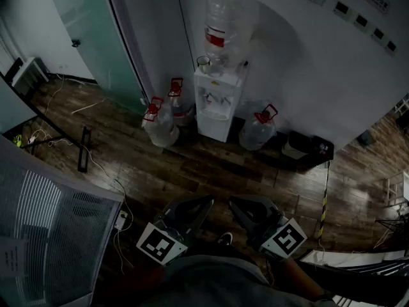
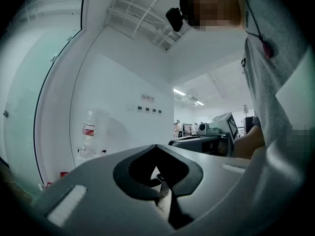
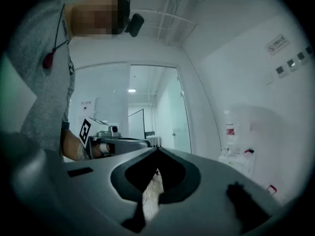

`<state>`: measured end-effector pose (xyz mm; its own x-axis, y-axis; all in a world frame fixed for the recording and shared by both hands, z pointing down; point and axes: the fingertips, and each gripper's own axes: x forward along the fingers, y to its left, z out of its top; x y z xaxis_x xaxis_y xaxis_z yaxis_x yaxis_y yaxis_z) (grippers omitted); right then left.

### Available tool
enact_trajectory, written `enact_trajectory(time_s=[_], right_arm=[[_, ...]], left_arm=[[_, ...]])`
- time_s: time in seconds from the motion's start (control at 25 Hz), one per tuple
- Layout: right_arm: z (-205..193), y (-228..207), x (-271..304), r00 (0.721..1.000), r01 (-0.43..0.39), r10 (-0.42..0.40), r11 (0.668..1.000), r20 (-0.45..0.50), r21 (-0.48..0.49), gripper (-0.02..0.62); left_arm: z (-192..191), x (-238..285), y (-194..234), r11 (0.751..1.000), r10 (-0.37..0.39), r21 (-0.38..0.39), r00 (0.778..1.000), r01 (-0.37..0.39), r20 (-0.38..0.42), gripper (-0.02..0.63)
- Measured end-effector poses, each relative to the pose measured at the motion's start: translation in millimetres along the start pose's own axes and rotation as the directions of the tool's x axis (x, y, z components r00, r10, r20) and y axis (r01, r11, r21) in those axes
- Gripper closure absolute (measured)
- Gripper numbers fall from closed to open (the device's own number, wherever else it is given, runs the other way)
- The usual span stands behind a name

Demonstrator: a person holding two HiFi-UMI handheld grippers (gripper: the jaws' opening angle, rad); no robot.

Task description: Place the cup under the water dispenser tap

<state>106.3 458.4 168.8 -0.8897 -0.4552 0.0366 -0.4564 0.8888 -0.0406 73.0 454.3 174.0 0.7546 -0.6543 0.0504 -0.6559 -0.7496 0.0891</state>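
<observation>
The cup (image 1: 204,62) sits on top of the white water dispenser (image 1: 216,117), just beside its big bottle (image 1: 225,24), well apart from the 2 claws. The left gripper (image 1: 206,202) and right gripper (image 1: 234,203) are held low, side by side, each pinched closed on nothing.

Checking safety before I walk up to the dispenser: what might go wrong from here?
1. The cable across the floor could trip you.
2. The clear cup stands near the dispenser's top edge, beside the bottle; a clumsy grip may knock it off.
3. Jugs crowd the base.
</observation>
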Motion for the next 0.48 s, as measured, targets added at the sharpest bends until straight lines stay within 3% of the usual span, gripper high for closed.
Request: enact_trajectory(time_s=[0.48], right_arm=[[-5, 12, 40, 0.998, 0.061, -0.061, 0.998, -0.006, 0.01, 0.591]], left_arm=[[-6, -29, 32, 0.999, -0.036, -0.028, 0.999, 0.036, 0.006, 0.598]])
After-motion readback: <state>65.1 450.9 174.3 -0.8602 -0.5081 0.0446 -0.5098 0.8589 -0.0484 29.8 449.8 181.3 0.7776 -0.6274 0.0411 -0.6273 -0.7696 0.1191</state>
